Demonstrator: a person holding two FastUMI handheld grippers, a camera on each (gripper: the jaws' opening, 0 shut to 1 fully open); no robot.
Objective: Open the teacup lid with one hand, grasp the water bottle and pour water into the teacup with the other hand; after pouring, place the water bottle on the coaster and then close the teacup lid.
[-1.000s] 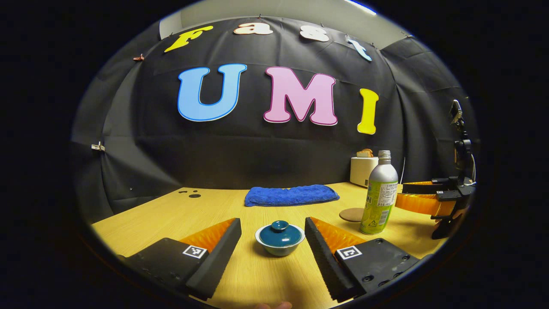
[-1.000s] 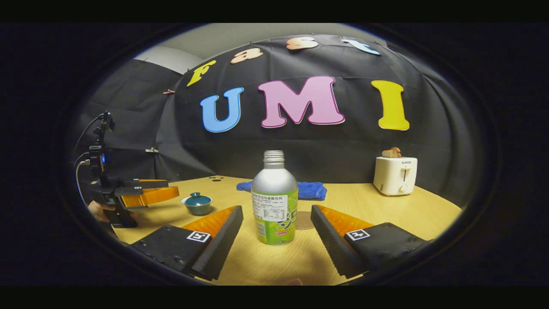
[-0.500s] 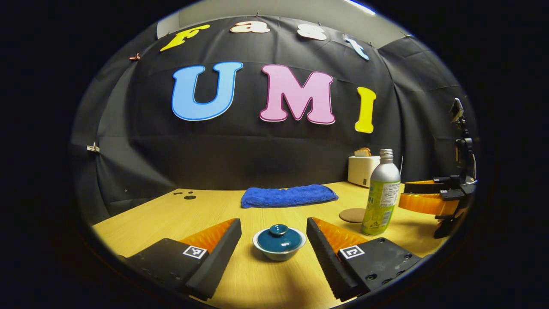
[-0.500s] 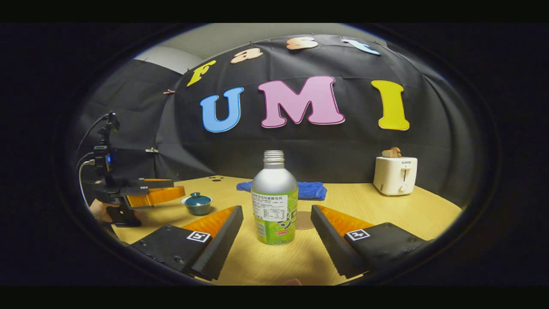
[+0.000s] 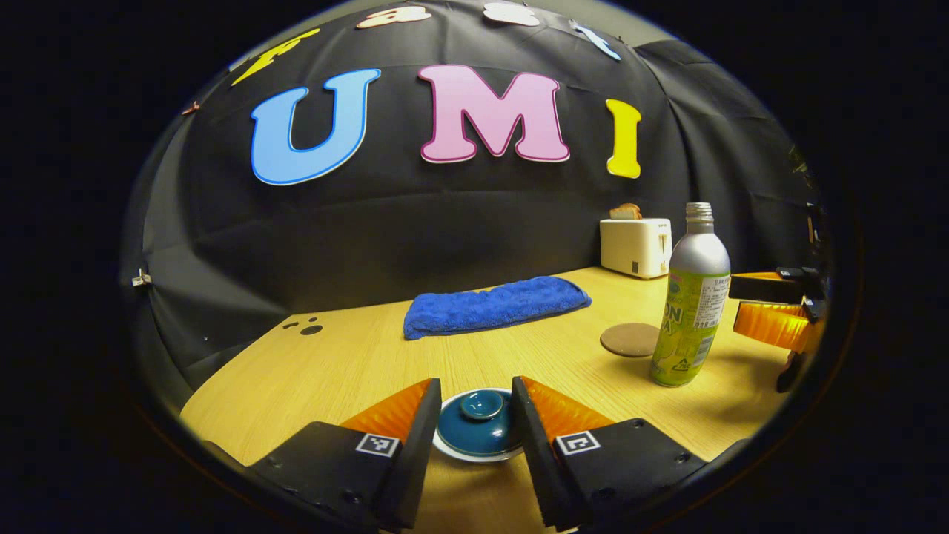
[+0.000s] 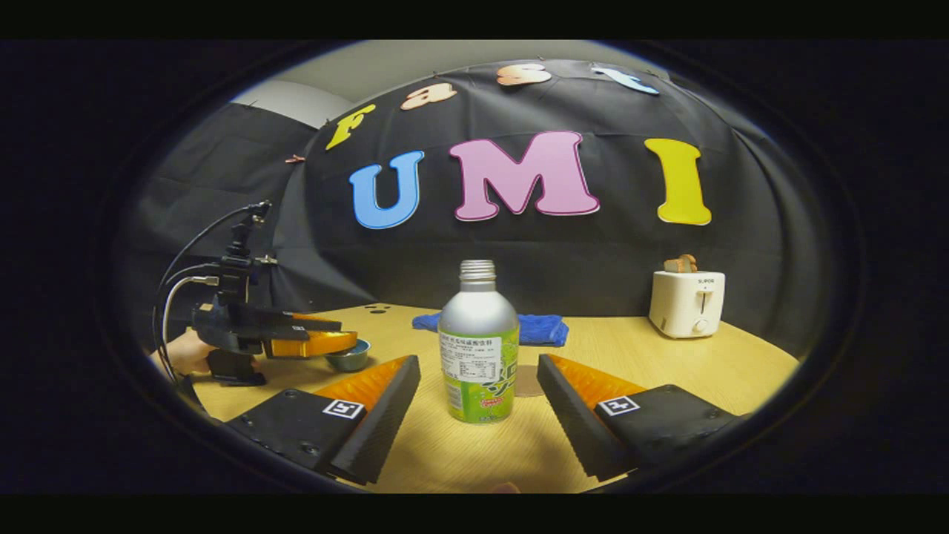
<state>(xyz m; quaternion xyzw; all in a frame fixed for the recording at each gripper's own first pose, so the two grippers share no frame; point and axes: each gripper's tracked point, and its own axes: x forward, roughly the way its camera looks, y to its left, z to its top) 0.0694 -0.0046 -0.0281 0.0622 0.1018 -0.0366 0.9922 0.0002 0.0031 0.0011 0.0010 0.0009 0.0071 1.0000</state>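
Since a second ago the left gripper (image 5: 472,415) has been brought down and forward over the teacup (image 5: 474,426), so that the lid (image 5: 478,421) with its knob now lies between the parted fingers, not yet pinched. The cup sits near the table's (image 5: 356,363) front edge. The right gripper (image 6: 478,404), held apart, faces the upright water bottle (image 6: 477,343) directly ahead; the coaster (image 5: 629,339) lies just beside it.

- The table (image 5: 356,363) is seen as pale wood grain with a smooth, faintly shiny finish.
- The water bottle (image 6: 478,337) is seen as matt brushed metal wrapped in a glossy printed label.
- The teacup lid (image 5: 474,423) appears glazed and glossy.
- The towel (image 5: 493,304) is shown as fluffy, rough cloth.
- The coaster (image 5: 629,340) looks matt.
- The toaster (image 6: 686,302) looks like smooth plastic.
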